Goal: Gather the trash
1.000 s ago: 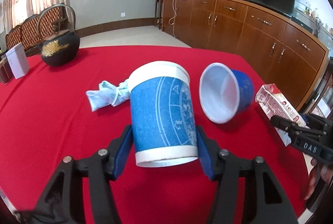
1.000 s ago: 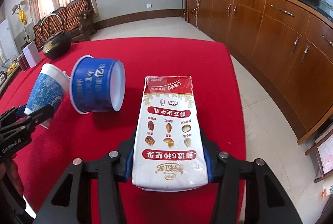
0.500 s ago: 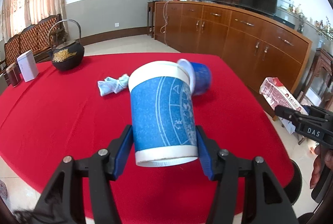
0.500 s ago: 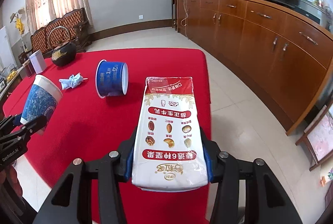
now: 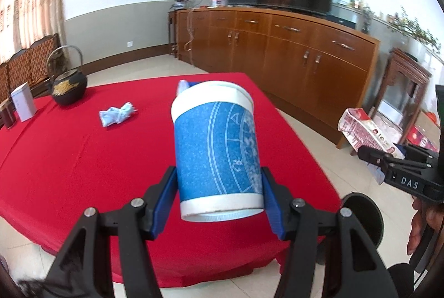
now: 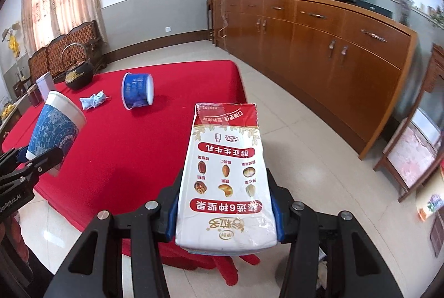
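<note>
My left gripper [image 5: 219, 201] is shut on a blue and white paper cup [image 5: 216, 148], held upright above the near edge of the red table [image 5: 69, 159]. My right gripper [image 6: 226, 209] is shut on a white and red milk carton [image 6: 226, 176], held past the table's right edge over the floor. The cup and left gripper also show in the right wrist view [image 6: 55, 129]. A second blue cup [image 6: 137, 90] lies on its side on the table. A crumpled light blue mask [image 5: 116, 116] lies further left.
A black teapot [image 5: 68, 84], a white box [image 5: 23, 101] and a dark tin [image 5: 7, 116] stand at the table's far left. A long wooden cabinet [image 5: 291, 48] with a television runs along the right wall. A dark round bin rim [image 5: 363, 217] sits on the floor below the right gripper.
Both grippers have pulled back and up from the table with their loads; the table and lying cup now look farther away. The carton is now over the floor.
</note>
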Tool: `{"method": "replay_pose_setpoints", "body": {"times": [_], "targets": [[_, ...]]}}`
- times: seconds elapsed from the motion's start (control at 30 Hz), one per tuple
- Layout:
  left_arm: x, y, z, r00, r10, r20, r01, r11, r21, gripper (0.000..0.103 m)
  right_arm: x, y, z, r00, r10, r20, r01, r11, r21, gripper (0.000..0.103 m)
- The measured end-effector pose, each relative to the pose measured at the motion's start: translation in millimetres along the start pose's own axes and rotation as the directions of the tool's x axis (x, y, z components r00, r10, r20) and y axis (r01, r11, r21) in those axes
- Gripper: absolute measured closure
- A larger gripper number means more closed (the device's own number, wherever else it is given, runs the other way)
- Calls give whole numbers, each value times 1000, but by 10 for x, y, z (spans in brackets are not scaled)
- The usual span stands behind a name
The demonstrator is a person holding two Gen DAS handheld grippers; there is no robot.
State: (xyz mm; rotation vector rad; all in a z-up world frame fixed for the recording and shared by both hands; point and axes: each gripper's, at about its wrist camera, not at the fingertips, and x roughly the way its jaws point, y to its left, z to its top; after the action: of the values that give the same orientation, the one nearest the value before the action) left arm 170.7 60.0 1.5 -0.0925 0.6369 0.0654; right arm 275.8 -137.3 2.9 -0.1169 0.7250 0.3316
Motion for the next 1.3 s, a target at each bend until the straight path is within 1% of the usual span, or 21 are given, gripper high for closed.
{"method": "replay_pose_setpoints", "body": {"times": [0.3,0.67,0.97,1.3], "targets": [[-80,-470,-37,996,-87,6,86,994,71,44,-383,-470,-287,997,-81,5,80,994,73,50],[-50,-1020,-80,983,-186,-14,186,971,148,44,-701,-1012,-613,986,-168,-17,169,974,150,50],[25,-1544,-182,962,-265,-60,272,939,209,44,-912,-1441,-915,973,-228,-43,232,950,207,50],[140,-2071,-331,937,-325,-126,348,899,265,44,-995,-1881,-1252,958,-269,-93,285,922,261,50]]}}
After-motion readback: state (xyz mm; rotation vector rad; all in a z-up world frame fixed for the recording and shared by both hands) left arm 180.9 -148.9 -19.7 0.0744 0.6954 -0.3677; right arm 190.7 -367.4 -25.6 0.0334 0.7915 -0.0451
